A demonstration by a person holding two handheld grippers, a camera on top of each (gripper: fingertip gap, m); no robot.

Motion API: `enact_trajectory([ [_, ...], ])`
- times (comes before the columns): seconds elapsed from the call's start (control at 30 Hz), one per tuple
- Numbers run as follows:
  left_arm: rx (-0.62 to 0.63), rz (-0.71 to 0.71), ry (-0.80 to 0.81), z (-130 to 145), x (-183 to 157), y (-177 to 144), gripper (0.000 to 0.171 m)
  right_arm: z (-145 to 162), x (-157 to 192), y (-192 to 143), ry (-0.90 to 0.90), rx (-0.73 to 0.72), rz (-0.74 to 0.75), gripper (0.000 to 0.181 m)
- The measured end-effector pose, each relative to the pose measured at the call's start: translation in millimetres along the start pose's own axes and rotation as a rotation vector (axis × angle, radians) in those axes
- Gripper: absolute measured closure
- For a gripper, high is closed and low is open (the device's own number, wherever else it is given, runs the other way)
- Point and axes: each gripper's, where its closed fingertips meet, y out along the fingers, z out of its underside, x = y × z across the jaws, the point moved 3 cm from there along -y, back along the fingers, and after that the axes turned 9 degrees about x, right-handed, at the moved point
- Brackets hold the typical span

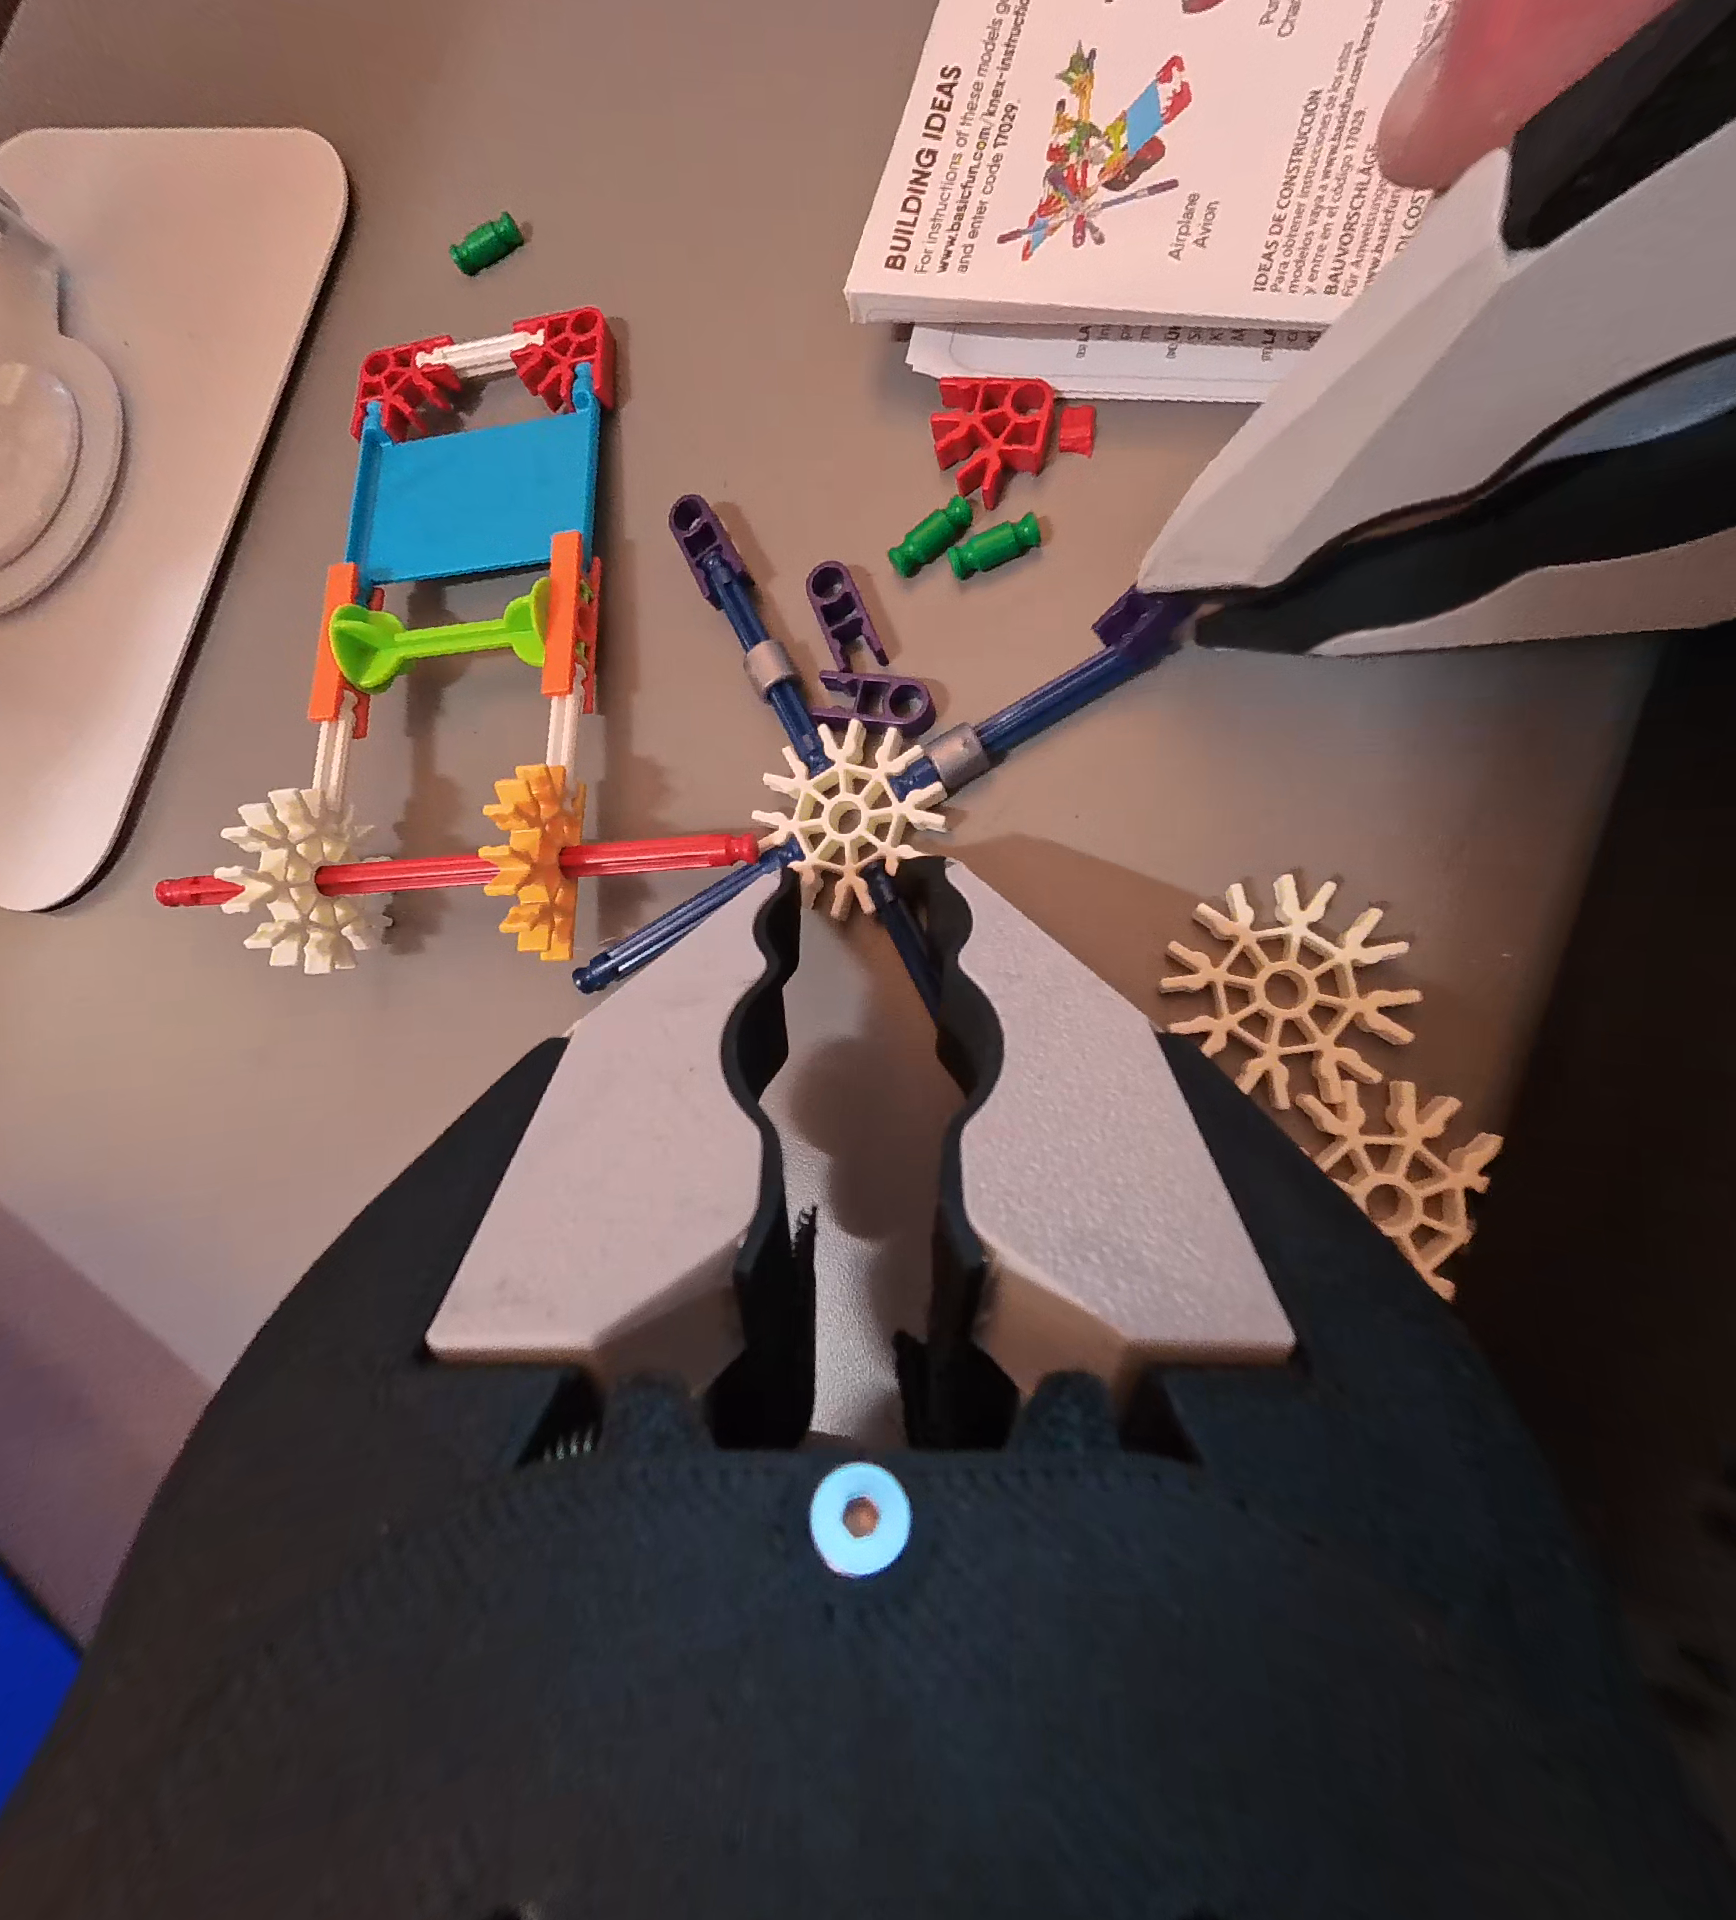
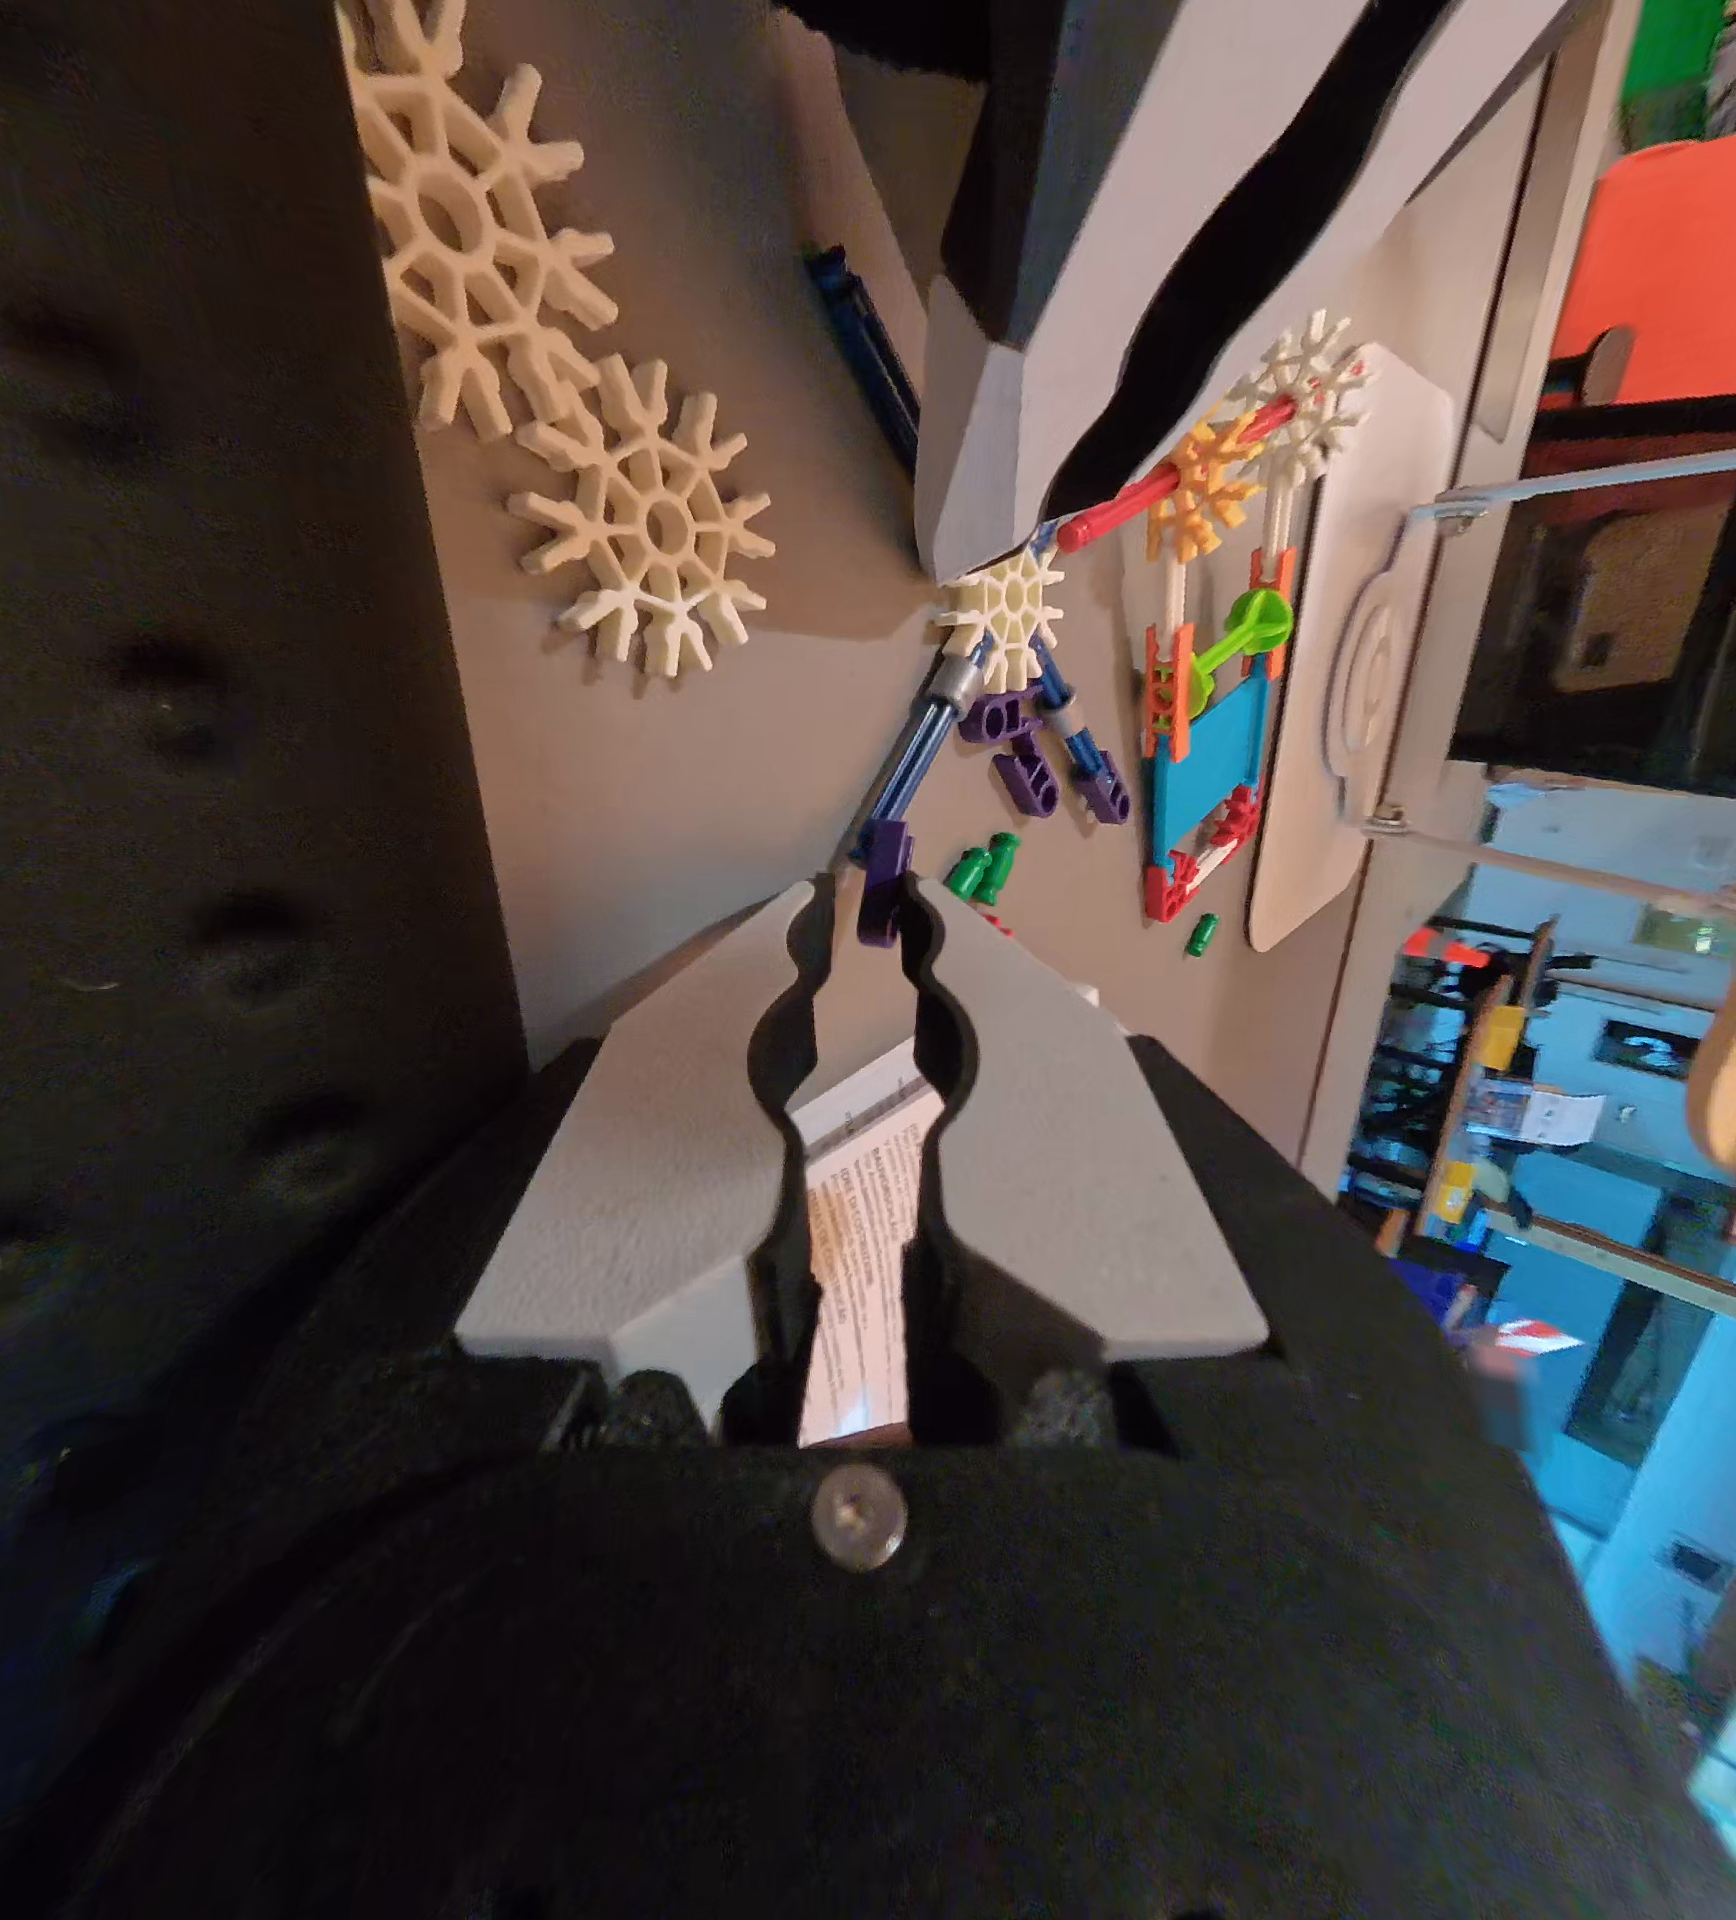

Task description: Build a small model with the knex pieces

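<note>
The cream hub (image 1: 848, 819) sits mid-surface with dark blue rods (image 1: 1030, 727) radiating from it, two of them wearing grey sleeves. Left tongs (image 1: 859, 904) are closed down narrow at the tips, pinching the near edge of the hub where a blue rod runs back between them. Right tongs (image 2: 869, 899) are nearly shut too, clamped on the purple clip (image 2: 883, 878) at the far end of one sleeved rod, out to the hub's upper right. Two loose purple clips (image 1: 848, 613) lie just behind the hub, and another caps the second sleeved rod. Left of the hub, a red rod (image 1: 635, 857) points right at it, part of a colourful frame (image 1: 474, 499) with a blue panel, green scoop, orange and white hubs. Three green pegs (image 1: 989, 545) and a red connector (image 1: 994, 426) lie behind the hub, a booklet (image 1: 1103, 156) beyond them. Two big tan hubs (image 1: 1285, 992) rest to its right, overlapping, by the surface (image 1: 220, 1091) edge. A pale board (image 1: 116, 520) lies far left.
</note>
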Motion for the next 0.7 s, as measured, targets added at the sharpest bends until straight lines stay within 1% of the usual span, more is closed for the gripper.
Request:
enact_trajectory([
  [0.13, 0.0, -0.001, 0.003, 0, 0, 0, 0.149, -6, 3, -6, 0.057, -0.055, -0.111, 0.169],
  [0.27, -0.003, -0.009, 0.01, 0, -1, 0, 0.15, -5, 1, -5, 0.09, -0.062, -0.148, 0.171],
  [0.4, -0.004, -0.008, 0.012, 0, -1, 0, 0.15, -1, -8, -7, 0.193, -0.099, -0.185, 0.174],
  [0.57, -0.001, -0.001, 0.011, 0, 0, 1, 0.15, 7, -10, 3, 0.316, -0.154, -0.327, 0.173],
  [0.63, 0.0, -0.002, 0.007, 0, 0, 1, 0.15, 8, -10, 4, 0.334, -0.196, -0.378, 0.175],
  [0.7, 0.0, -0.005, 0.008, 0, 0, 1, 0.15, 8, -10, 2, 0.32, -0.218, -0.393, 0.179],
])
